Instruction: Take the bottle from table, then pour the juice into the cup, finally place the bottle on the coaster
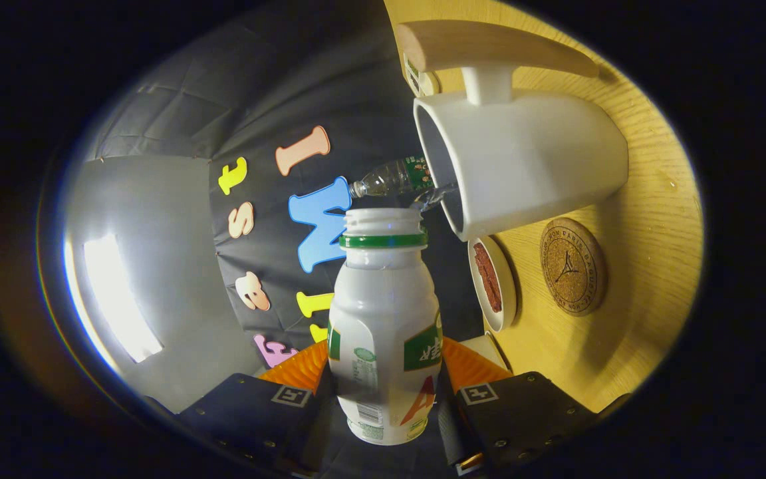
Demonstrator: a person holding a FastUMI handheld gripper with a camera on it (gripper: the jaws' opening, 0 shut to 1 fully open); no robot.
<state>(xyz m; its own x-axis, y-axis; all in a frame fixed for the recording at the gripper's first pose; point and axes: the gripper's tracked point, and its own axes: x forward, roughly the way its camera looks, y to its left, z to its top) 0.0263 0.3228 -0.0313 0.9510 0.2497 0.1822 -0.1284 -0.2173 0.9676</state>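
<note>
The gripper [383, 392] is rolled onto its side, so the wooden table [649, 219] stands like a wall beside the fingers rather than lying under them. The bottle [384, 326] is carried along at the same tilt, its open mouth pointing forward toward the cup [522, 163].

The white cup with a wooden-topped handle sits on the table just beyond the bottle's mouth, its opening turned toward the bottle. Near the cup's rim lies a small white dish [493, 283] with something dark red in it, and next to that a round cork coaster [572, 266], bare. A clear plastic bottle with a green label [393, 177] shows past the cup's mouth, close to it. The dark cloth wall [276, 100] stands behind.

The fingers are closed to a narrow gap on the bottle's lower body, one pressing on each side, with the bottle between them. The bottle's cap is off and it has a green ring under the threads.
</note>
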